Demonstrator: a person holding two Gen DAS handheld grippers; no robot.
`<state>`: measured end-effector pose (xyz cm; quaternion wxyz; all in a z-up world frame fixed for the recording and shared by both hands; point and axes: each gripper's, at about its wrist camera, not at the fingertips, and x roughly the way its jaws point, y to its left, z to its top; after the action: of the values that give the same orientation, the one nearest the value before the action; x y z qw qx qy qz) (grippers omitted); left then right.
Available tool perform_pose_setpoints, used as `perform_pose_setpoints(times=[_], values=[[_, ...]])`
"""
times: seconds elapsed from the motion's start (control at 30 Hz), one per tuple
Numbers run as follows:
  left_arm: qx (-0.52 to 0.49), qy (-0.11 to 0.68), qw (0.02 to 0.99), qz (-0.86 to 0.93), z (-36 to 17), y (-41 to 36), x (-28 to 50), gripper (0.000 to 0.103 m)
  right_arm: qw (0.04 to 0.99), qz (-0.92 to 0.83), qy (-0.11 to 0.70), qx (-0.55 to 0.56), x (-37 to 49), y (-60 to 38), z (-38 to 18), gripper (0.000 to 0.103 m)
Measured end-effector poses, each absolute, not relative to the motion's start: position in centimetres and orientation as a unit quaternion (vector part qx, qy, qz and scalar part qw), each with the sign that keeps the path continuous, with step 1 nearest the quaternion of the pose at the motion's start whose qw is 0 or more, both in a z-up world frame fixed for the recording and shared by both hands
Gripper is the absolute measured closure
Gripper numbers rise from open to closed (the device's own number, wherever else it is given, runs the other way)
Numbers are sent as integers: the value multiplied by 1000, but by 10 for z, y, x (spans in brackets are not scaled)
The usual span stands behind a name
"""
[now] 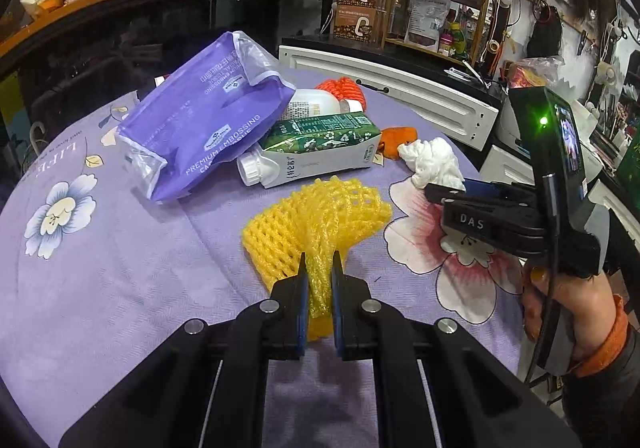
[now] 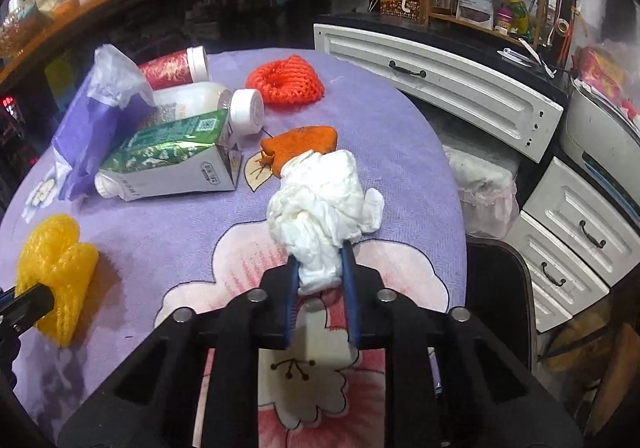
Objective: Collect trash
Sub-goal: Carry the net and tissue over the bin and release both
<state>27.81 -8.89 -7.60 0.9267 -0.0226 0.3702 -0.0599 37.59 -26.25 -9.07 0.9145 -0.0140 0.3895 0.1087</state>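
My left gripper (image 1: 319, 262) is shut on a yellow foam fruit net (image 1: 320, 216), pinching its bunched end above the purple floral tablecloth (image 1: 120, 280). The net also shows in the right wrist view (image 2: 56, 260). My right gripper (image 2: 320, 252) is shut on a crumpled white tissue (image 2: 324, 204); the tissue also shows in the left wrist view (image 1: 432, 162). More trash lies behind: a purple tissue pack (image 1: 200, 128), a green and white carton (image 1: 316, 152), a white bottle (image 2: 208, 100), a red net (image 2: 286, 80) and an orange peel (image 2: 304, 144).
A red can with a white lid (image 2: 172, 66) lies at the table's far side. White drawer cabinets (image 2: 448, 80) stand to the right, with a bag-lined bin (image 2: 484, 188) below the table edge. Cluttered shelves (image 1: 432, 8) fill the back.
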Motion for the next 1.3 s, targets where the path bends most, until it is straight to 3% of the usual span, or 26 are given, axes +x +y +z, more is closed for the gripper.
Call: perform_pose_setpoints(times=[0.07,0.8,1.3], values=[[-26,368,927,-59,-74,-87,276,93,917,111,382,-9,367,-265,-87,89],[-4,316,943,-103,-42,-129,234,93,950,96,295,36,223,-337,-49,90],[39,304,934,-185,-46,-210,224,93,936,-4,341,82,218,-424,-109,90]])
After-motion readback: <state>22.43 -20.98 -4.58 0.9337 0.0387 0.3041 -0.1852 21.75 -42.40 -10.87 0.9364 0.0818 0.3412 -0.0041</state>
